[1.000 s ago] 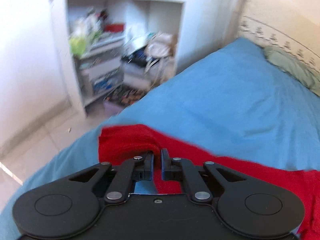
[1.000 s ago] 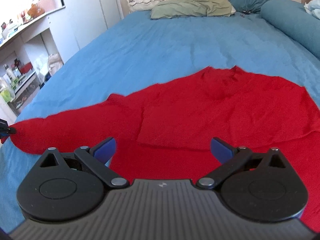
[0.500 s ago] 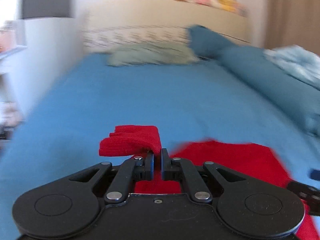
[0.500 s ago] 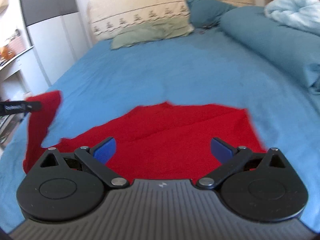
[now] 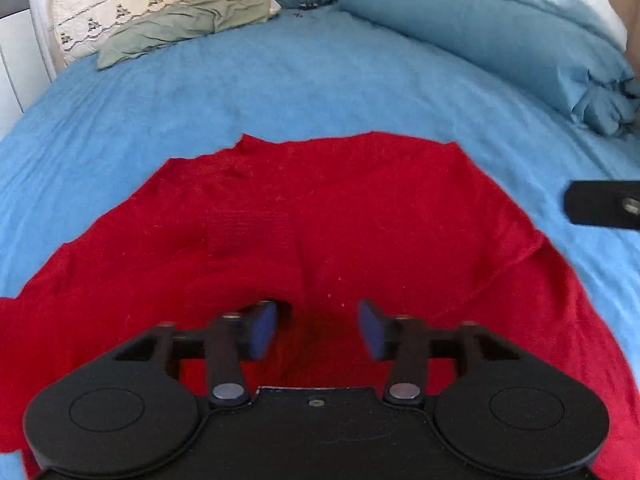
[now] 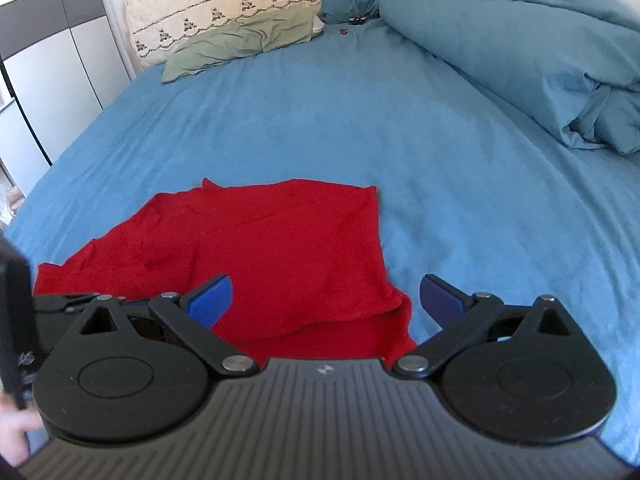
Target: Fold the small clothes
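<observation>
Red garment (image 5: 320, 216) spread on the blue bed sheet (image 5: 280, 92)
Left gripper (image 5: 318, 330) opening, nothing between; right gripper (image 6: 326, 300) released; pillows (image 6: 240, 36) at 12, rolled duvet (image 6: 520, 48) at 2

Red garment (image 6: 276, 248) lies flat on blue sheet (image 6: 460, 168). Right gripper (image 6: 326, 298) hangs above its right edge, jaws wide apart, nothing between them.
</observation>
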Demonstrator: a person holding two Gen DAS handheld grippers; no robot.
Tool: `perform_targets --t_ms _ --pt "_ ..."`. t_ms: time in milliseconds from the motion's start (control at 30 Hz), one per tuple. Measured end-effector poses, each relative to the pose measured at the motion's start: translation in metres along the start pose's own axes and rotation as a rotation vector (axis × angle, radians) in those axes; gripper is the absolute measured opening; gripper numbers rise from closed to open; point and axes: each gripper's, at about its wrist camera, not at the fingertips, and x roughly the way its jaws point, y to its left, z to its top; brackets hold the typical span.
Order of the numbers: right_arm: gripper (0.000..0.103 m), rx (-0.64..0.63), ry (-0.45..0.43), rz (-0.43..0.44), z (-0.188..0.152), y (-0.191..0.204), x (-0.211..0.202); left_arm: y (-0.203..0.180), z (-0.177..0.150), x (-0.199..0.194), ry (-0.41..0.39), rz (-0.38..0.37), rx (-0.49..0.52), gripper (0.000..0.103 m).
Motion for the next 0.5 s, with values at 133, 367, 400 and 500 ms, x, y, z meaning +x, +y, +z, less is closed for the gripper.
perform_targets --t_ms 133,367,400,500 --pt "0.103 -0.058 0.012 0.057 0.010 0.019 0.000 0.020 -0.012 -0.029 0.008 0.066 -0.040 0.062" --pt "0.102 -0.319 0.128 0.176 0.003 0.113 0.041 0.088 -0.052 -0.067 0.037 0.265 -0.122 0.063" --pt "0.095 -0.334 0.144 0.192 -0.001 0.124 0.050 0.100 -0.057 -0.068 0.047 0.284 -0.138 0.063" --pt "0.076 -0.372 0.170 0.210 -0.015 0.152 0.075 0.130 -0.070 -0.064 0.071 0.319 -0.173 0.063"
